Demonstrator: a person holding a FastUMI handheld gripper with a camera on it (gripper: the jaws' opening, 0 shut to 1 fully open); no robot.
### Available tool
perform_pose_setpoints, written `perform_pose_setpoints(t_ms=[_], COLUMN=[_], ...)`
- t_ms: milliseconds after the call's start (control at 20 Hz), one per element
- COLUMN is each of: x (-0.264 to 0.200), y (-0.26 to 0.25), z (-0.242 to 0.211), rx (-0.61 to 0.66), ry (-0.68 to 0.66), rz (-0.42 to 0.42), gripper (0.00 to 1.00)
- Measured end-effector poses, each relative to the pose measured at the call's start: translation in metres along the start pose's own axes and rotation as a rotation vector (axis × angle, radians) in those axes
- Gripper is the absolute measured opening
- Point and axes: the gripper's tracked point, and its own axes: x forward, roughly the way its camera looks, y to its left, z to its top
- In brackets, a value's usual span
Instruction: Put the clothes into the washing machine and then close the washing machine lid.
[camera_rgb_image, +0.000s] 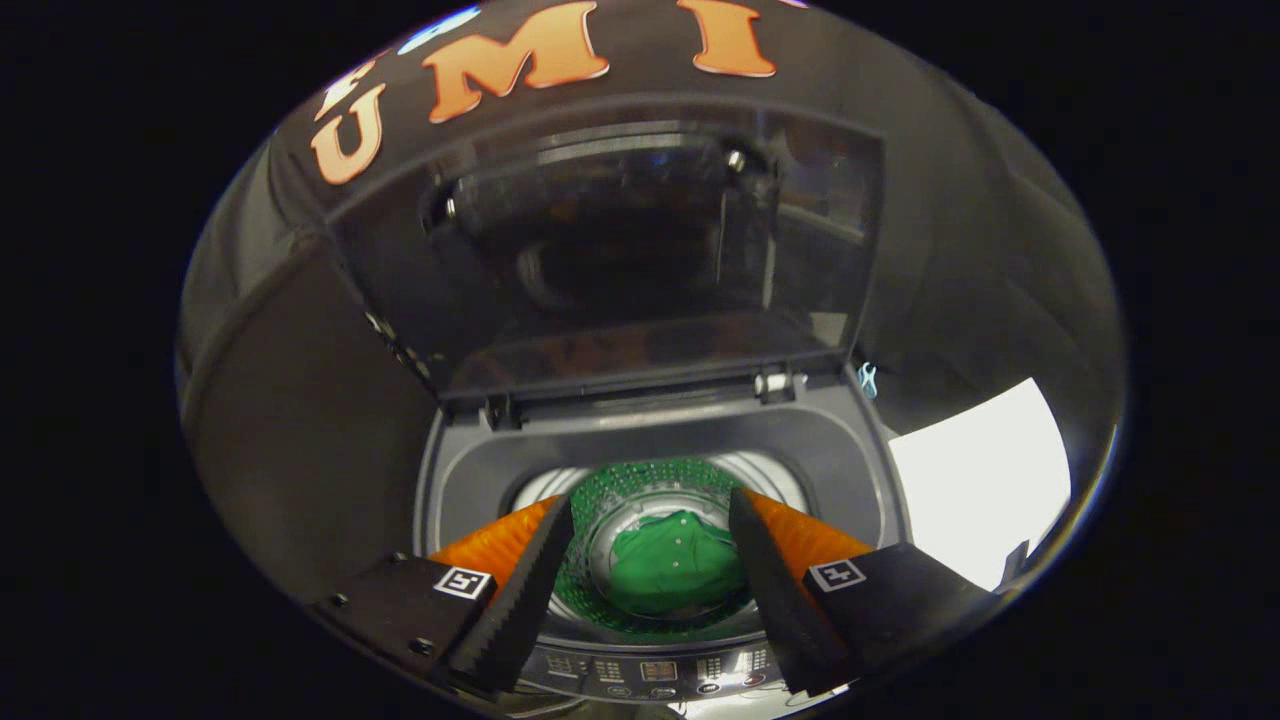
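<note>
We judge the loading step done: the green garment (675, 572) lies down in the washing machine (455, 480) drum, below and between our jaws, and what remains is closing the lid. Our gripper (650, 520) hangs over the opening with its jaws spread wide and nothing held. Going left to right: the dark booth wall on the left, then the machine's grey rim, the drum with the garment, and on the right a white counter (985, 480) just beside the machine. The lid (620, 240) stands upright at the far side, hinged behind the drum. Next we would need to reach up past its top edge and draw it down toward us; nothing seems to block that path.
</note>
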Motion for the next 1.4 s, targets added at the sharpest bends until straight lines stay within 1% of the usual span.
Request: perform_pose_setpoints(t_ms=[100, 300, 400, 550, 700, 800, 950, 1150, 1250, 1300, 1350, 1400], x=[-0.029, -0.079, -0.098, -0.111, -0.100, -0.083, -0.047, -0.009, 0.004, 0.009, 0.013, 0.013], y=[0.003, -0.001, 0.005, 0.014, 0.027, 0.037, 0.050, 0.056, 0.058, 0.059, 0.056, 0.054], z=[0.033, 0.104, 0.138, 0.180, 0.205, 0.215, 0.218, 0.223, 0.224, 0.229, 0.232, 0.228], rx=[-0.002, -0.063, -0.068, -0.078, -0.127, -0.151, -0.149, -0.144, -0.156, -0.152, -0.154, -0.151], ry=[-0.051, -0.180, -0.239, -0.307, -0.336, -0.340, -0.306, -0.269, -0.258, -0.275, -0.277, -0.262], rz=[0.016, 0.007, 0.016, 0.020, 0.016, 0.018, 0.045, 0.044, 0.042, 0.039, 0.024, 0.022], gripper=[0.99, 0.99, 0.99, 0.99, 0.99, 0.99, 0.99, 0.99, 0.99, 0.99, 0.99, 0.99])
